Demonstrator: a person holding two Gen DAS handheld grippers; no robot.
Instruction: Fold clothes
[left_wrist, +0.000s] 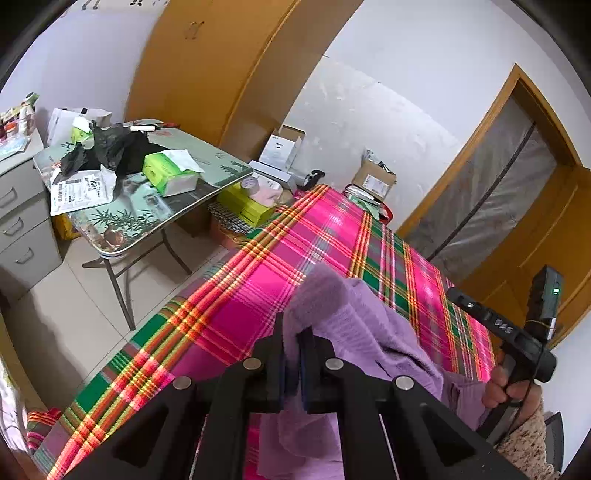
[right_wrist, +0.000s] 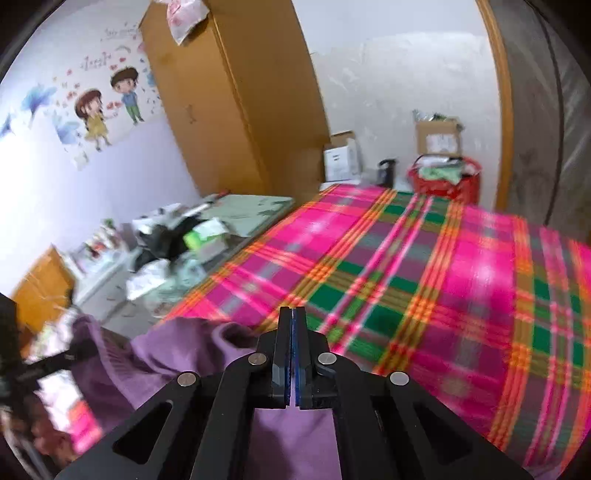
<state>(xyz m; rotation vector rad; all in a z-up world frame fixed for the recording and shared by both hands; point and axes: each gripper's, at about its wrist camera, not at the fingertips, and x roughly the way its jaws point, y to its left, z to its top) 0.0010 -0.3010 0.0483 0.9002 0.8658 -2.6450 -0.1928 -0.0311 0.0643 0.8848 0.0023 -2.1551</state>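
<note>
With my left gripper (left_wrist: 291, 332) pinching a bunched edge of the purple sweater (left_wrist: 369, 332) above the plaid bed cover (left_wrist: 258, 280) and my right gripper (right_wrist: 293, 317) apparently pressed together on it, I reckon an uneven pull could slip that thick knit free.

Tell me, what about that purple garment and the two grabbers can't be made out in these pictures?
- Purple garment: its type and lower part, left wrist view, hidden behind the left gripper and cut off by the bottom edge.
- Right gripper: whether cloth is pinched, right wrist view; the shut fingers hide it.
- Side table clutter: right wrist view, motion blur.
</note>
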